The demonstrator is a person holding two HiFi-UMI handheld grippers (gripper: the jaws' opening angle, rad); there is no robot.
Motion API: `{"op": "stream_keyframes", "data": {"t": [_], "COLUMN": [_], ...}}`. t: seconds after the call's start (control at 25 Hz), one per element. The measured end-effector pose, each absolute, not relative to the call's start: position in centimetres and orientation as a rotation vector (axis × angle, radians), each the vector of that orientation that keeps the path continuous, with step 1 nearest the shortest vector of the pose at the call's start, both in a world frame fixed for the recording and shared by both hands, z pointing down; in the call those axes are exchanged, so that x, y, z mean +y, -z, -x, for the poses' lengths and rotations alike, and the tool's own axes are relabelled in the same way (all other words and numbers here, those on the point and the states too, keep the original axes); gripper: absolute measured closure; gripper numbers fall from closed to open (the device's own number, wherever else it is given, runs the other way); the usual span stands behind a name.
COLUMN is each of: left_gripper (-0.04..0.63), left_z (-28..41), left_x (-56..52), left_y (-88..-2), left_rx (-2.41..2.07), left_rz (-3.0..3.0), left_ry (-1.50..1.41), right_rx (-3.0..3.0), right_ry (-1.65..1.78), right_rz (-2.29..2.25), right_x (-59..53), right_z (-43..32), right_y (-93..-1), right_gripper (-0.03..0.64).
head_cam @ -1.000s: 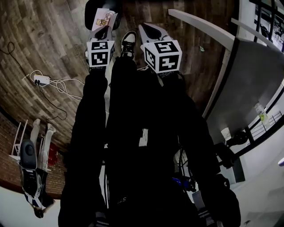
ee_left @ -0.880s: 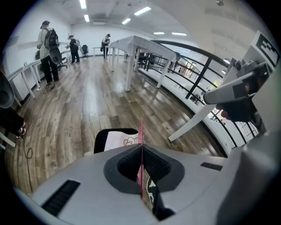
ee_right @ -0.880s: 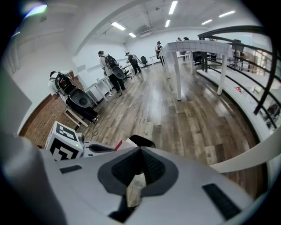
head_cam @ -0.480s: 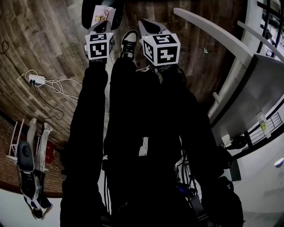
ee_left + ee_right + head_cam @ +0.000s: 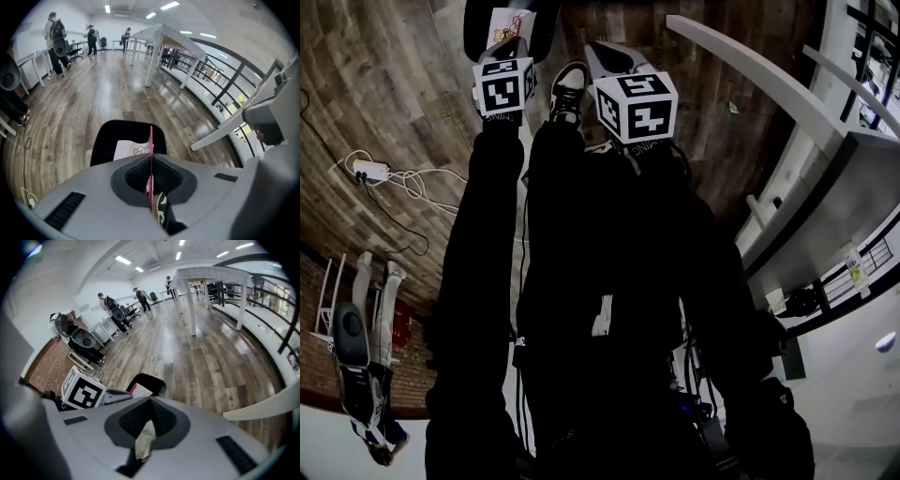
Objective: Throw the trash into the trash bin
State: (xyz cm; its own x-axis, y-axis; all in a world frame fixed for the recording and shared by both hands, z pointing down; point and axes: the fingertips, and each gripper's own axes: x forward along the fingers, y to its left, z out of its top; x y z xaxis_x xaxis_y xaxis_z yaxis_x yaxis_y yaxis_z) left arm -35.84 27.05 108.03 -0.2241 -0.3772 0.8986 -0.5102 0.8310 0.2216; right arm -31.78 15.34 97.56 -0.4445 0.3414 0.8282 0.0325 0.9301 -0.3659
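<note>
The left gripper [image 5: 151, 161] is pressed together on a thin pink-edged sheet [image 5: 151, 137], seen edge-on and standing up from the jaws right over the black trash bin [image 5: 104, 143]. White paper with a cartoon print shows at the bin's mouth – part of that same sheet or already lying inside, I cannot tell. The right gripper [image 5: 151, 401] pinches a pale crumpled scrap [image 5: 144, 439] that hangs below its jaws – it sits just beside the bin, over the wooden floor [image 5: 206, 366]. In the head view the person's shoe [image 5: 570, 89] stands between the two grippers.
</note>
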Motion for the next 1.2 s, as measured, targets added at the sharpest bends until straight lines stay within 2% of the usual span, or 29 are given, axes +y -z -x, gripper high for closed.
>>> {"op": "stream_keyframes", "data": {"t": [0.32,0.48,0.88,1.2], "left_gripper": [0.584,0.534,0.532,0.552], "left_z": [36.3,36.4,35.6,34.9], "left_x": [27.2,26.9,27.2,26.0], "left_y": [-108.4,-108.1,-106.0,-99.3], "left_rx": [-1.839,-1.844,-1.865,-1.932], "left_rz": [-0.671,-0.689,-0.661,-0.665], "left_ry": [-0.143,-0.147,-0.122,-0.016], "right_rx": [-2.004,-2.004,-2.014,-2.053], "right_ry": [-0.368,-0.374,-0.381,-0.372], "right_rz": [0.273,0.270,0.264,0.264], "right_x": [15.2,14.9,14.7,14.6], "right_z": [31.5,31.6,31.9,32.9], "right_y": [-97.9,-98.0,-96.7,-91.6], "right_gripper": [0.602,0.602,0.603,0.602]}}
